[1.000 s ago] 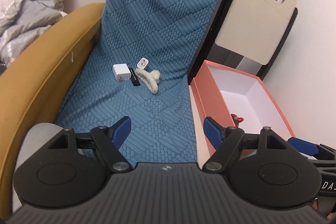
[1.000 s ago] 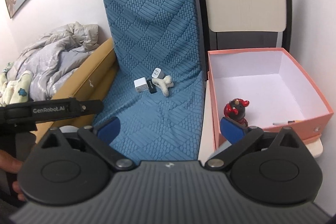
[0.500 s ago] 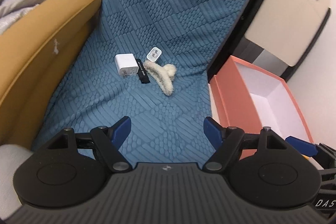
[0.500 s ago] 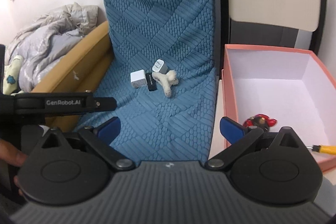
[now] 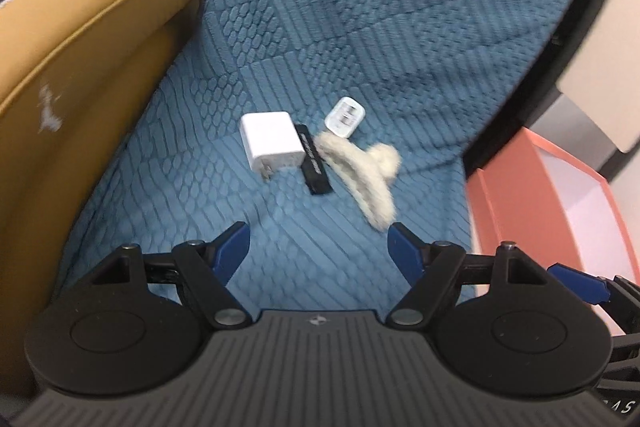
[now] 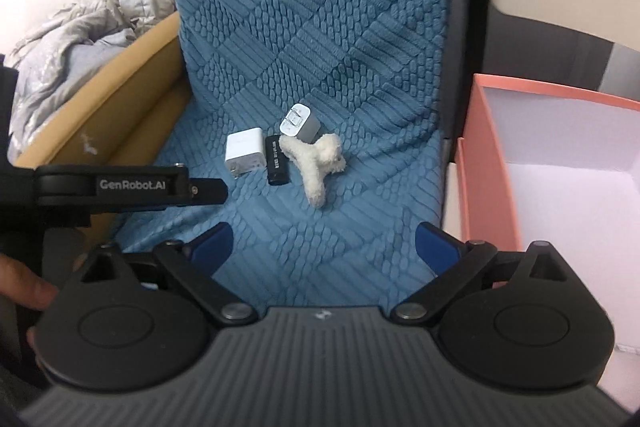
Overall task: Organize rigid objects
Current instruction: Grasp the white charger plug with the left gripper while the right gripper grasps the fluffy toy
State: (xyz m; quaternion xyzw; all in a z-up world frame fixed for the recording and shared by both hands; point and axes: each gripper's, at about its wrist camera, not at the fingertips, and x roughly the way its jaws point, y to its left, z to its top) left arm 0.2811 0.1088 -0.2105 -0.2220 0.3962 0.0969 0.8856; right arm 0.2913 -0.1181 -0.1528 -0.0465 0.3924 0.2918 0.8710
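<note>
Four small things are seen lying together on the blue quilted cover (image 5: 304, 39), ahead of both grippers: a white charger (image 5: 272, 141), a black stick (image 5: 315, 159) touching its right side, a smaller white plug (image 5: 345, 117) behind the stick, and a fluffy cream hair clip (image 5: 366, 167) to the right, its near end touching the stick and plug.

In the left wrist view the group is shown close, just beyond the fingertips, and only a corner of the pink box (image 5: 516, 195) is seen at the right, with one blue finger of the other gripper in front of it. The box floor is not shown there. In the right wrist view the same group is shown farther ahead (charger (image 6: 245, 151), stick (image 6: 277, 165), plug (image 6: 298, 123), clip (image 6: 314, 161)), the white inside of the box (image 6: 492, 163) is seen more fully to the right, and a crumpled grey blanket (image 6: 80, 31) is seen far to the left, beyond a tan padded edge (image 6: 100, 115).

The left gripper (image 5: 318, 243) is held wide open above the cover, with nothing between its fingers and nothing touched. From the right wrist view its black side, marked GenRobot.AI, is seen at the left (image 6: 208, 191), near the charger.

The right gripper (image 6: 324, 243) is likewise spread wide, empty, with the clip ahead of the gap and the box just beside its right finger.
</note>
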